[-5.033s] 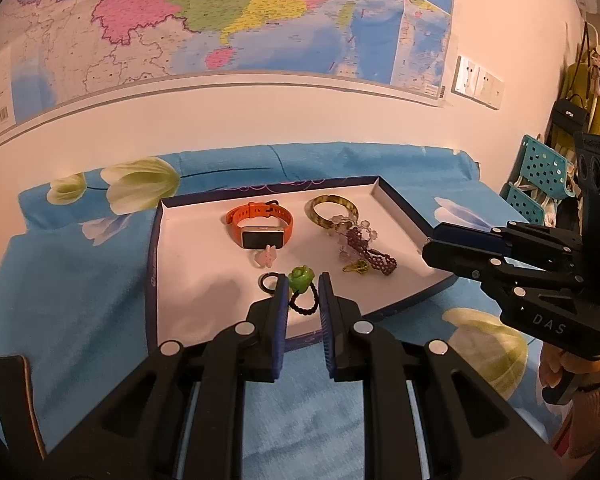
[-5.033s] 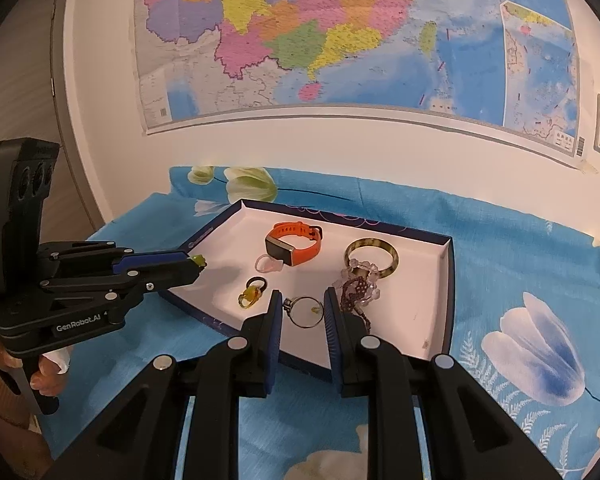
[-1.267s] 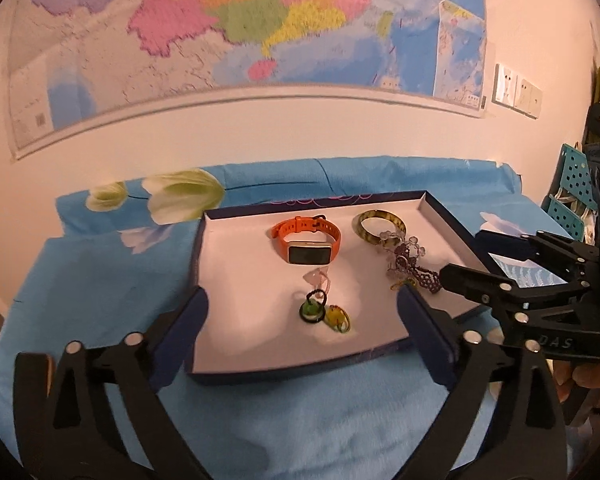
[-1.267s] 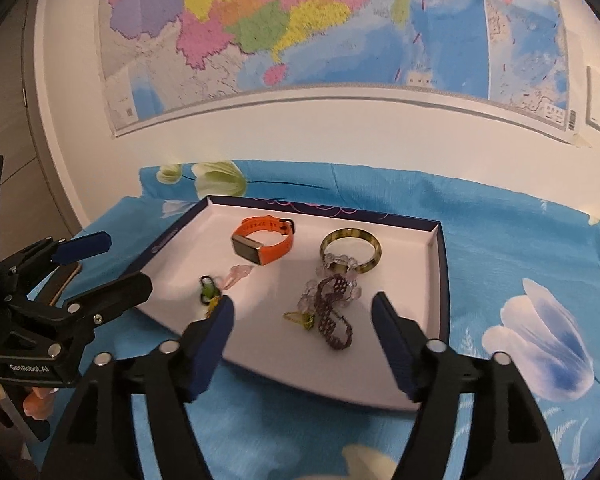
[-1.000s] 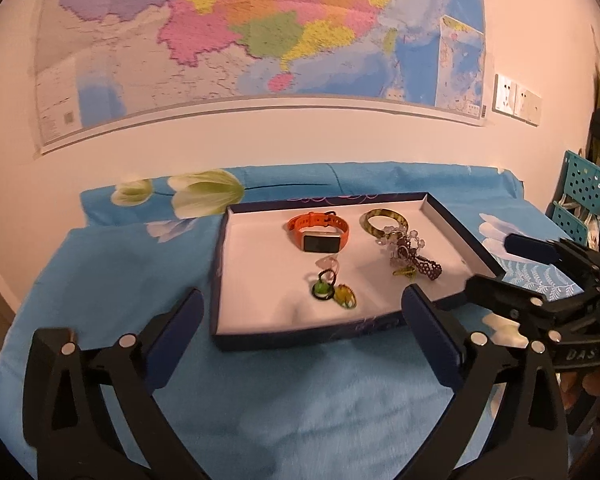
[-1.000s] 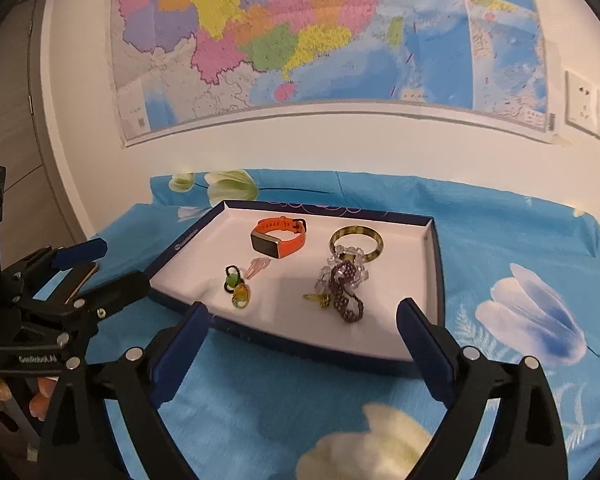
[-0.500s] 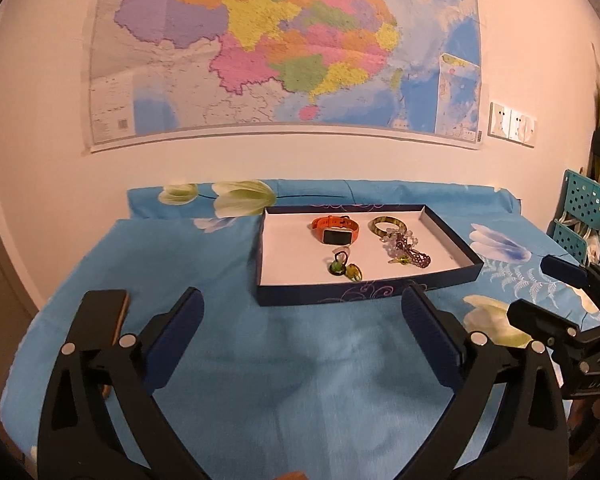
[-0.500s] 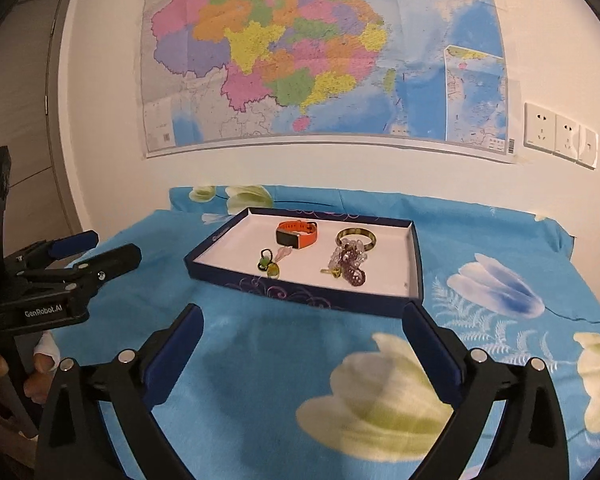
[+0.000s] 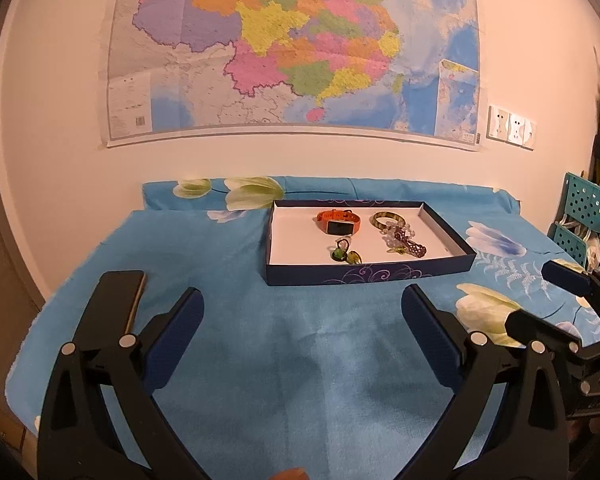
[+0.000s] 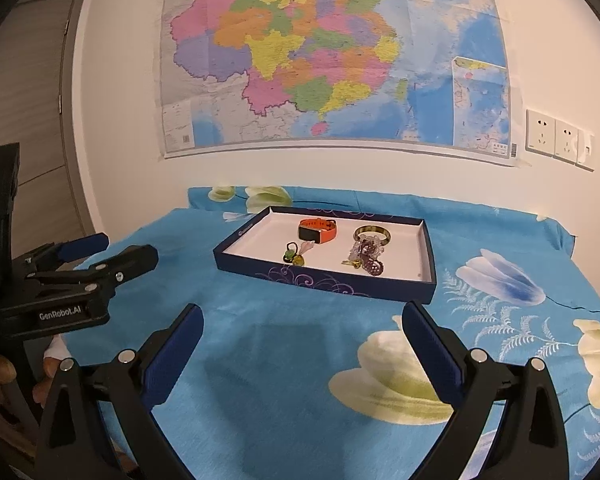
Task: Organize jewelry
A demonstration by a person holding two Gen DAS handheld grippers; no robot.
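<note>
The desk (image 9: 236, 360) carries a soft blue floral cloth. At 12 o'clock from both grippers sits a shallow rectangular navy tray (image 9: 364, 274) with a white floor, long axis left to right. Inside lie an orange rubbery watch (image 9: 337, 221), strap left to right, a glossy round bangle (image 9: 385, 218) at 3 o'clock of it, and a beaded bracelet heap (image 9: 406, 240). Left gripper (image 9: 302, 340) and right gripper (image 10: 302, 344) hang spread wide, holding nothing.

Wall map (image 9: 296, 48), wall sockets (image 10: 556, 138), phone (image 9: 118, 304)
</note>
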